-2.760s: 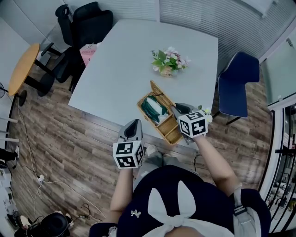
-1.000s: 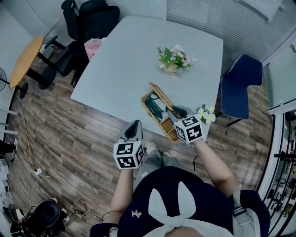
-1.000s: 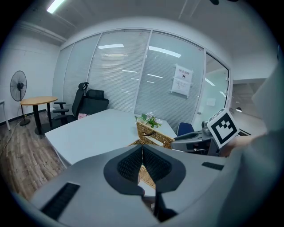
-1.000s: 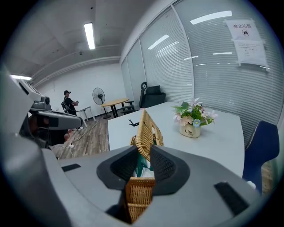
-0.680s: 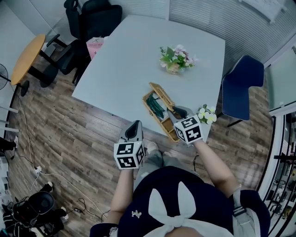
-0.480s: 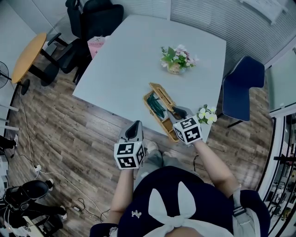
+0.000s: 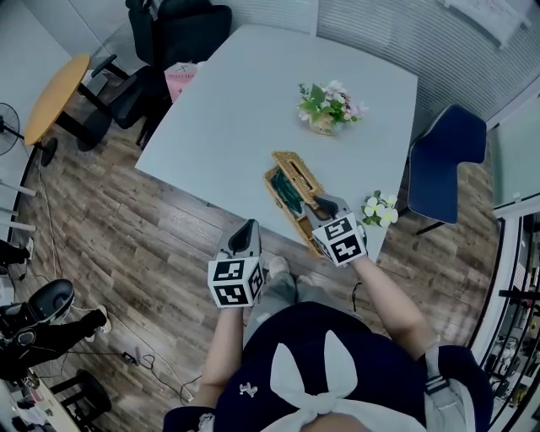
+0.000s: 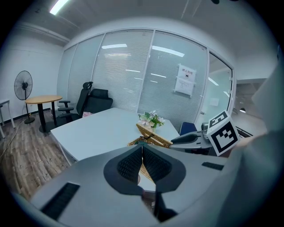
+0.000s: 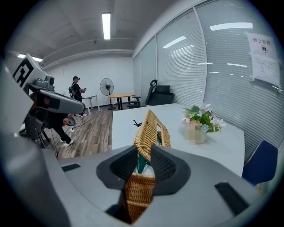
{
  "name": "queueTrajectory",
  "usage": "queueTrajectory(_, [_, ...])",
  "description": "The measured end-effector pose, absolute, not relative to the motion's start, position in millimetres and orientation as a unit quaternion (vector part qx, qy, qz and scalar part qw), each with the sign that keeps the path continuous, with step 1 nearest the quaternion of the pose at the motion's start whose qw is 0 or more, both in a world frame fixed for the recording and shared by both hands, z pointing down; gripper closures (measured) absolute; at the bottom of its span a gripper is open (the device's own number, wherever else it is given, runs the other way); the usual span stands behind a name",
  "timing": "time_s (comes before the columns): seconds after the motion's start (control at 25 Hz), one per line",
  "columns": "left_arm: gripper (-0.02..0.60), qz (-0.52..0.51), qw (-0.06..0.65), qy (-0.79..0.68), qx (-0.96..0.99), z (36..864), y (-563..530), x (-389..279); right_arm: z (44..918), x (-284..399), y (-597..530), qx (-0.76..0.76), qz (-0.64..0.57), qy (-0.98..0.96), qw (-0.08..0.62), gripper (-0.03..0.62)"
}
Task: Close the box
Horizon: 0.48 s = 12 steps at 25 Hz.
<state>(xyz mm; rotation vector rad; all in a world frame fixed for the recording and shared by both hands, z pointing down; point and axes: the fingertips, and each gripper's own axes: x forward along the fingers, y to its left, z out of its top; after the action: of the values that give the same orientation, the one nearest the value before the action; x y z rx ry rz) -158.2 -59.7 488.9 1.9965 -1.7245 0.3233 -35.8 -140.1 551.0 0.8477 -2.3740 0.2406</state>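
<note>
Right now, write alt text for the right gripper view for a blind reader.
The right hand-held gripper clamps the tilted lid of a wicker box, green contents showing inside. A white table with a small flower pot lies beyond.

Left gripper [image 7: 245, 228] jaws pressed together, empty, tilted slightly downward, right gripper [image 7: 317, 206] over the table [image 7: 245, 101] near edge, jaws clamped on wicker lid [image 9: 151, 128], both forearms extended forward.

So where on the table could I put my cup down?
The wide bare table stretch left of the flower pot, toward the black chairs, is free. The near right corner is crowded: wicker box, right gripper on its lid, small flower bunch.
</note>
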Motion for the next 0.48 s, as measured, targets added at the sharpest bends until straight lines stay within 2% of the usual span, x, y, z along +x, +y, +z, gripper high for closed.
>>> queueTrajectory(0.48, [0.558,0.118,0.244,-0.634,0.725,489.4,-57.7,-161.9,558.5,-45.6,-127.4,0.295,0.075,-0.896,0.324,0.492])
